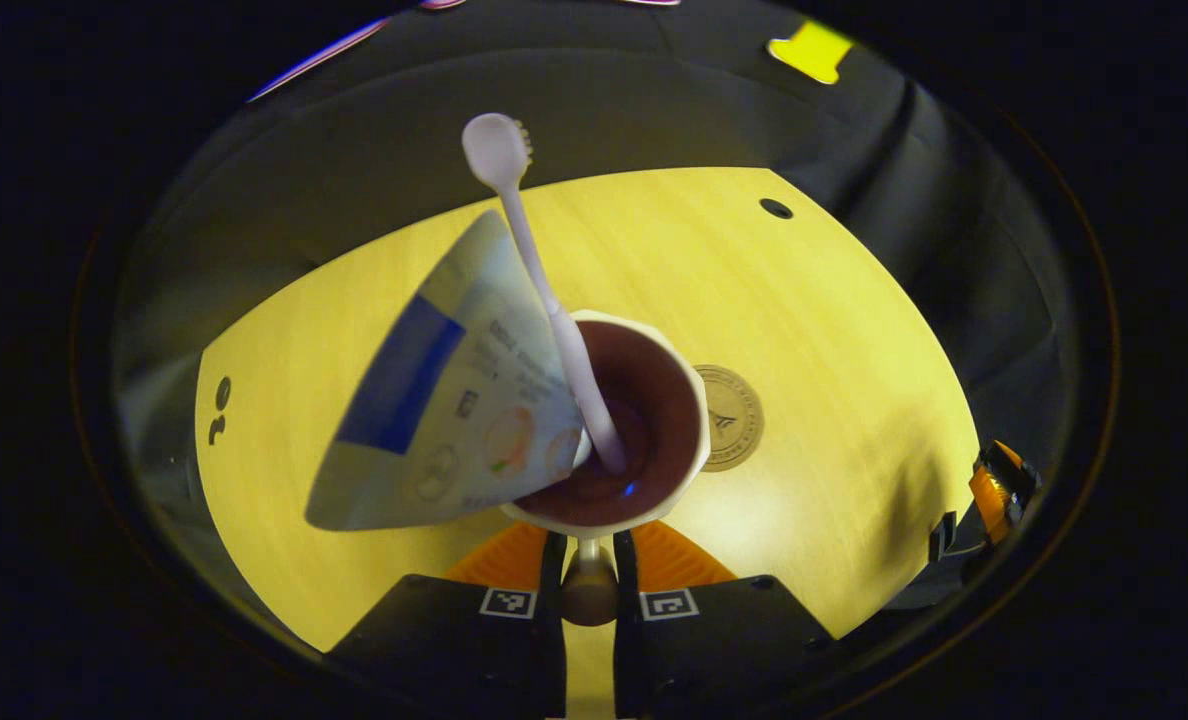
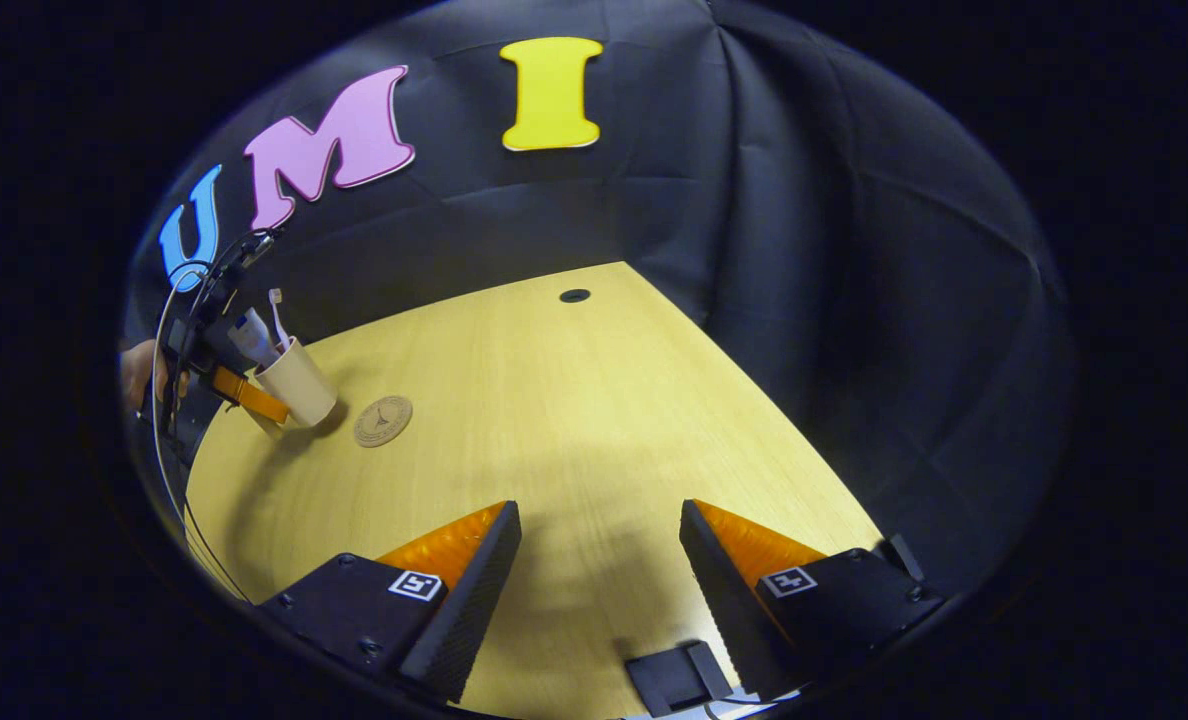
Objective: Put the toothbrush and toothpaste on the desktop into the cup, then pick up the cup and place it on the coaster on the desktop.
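Left gripper view
- Left gripper (image 1: 588, 560): we see its two fingers drawn close together at the bottom of the view, clamped on the near wall of the cup, one finger on each side of the rim.
- Cup (image 1: 644, 420): we look down into its dark inside; it is tilted towards the camera and held above the worktop.
- Toothbrush (image 1: 544, 290): it stands in the cup, handle down, head up and leaning away to the upper left.
- Toothpaste (image 1: 444, 400): the tube sits in the cup with its broad flat end sticking out to the left over the rim, touching the toothbrush handle.
- Coaster (image 1: 729, 417): a round disc lying flat on the worktop just beyond the cup's right rim; we cannot tell how high the cup is above it.
- Worktop (image 1: 804, 330): pale wood with a small dark hole near the far edge.
- Right gripper (image 1: 994, 495): part of it shows at the right edge; we cannot tell its state here.

Right gripper view
- Right gripper (image 2: 600, 540): its fingers stand wide apart, holding nothing, above the worktop (image 2: 574, 420).
- Left gripper (image 2: 244, 392): seen far off at the left, held by a hand (image 2: 139, 372), gripping the cup (image 2: 297, 383).
- Cup contents: toothbrush (image 2: 278, 315) and toothpaste (image 2: 251, 335) stick up out of it.
- Coaster (image 2: 383, 420): bare, on the worktop just right of the cup.
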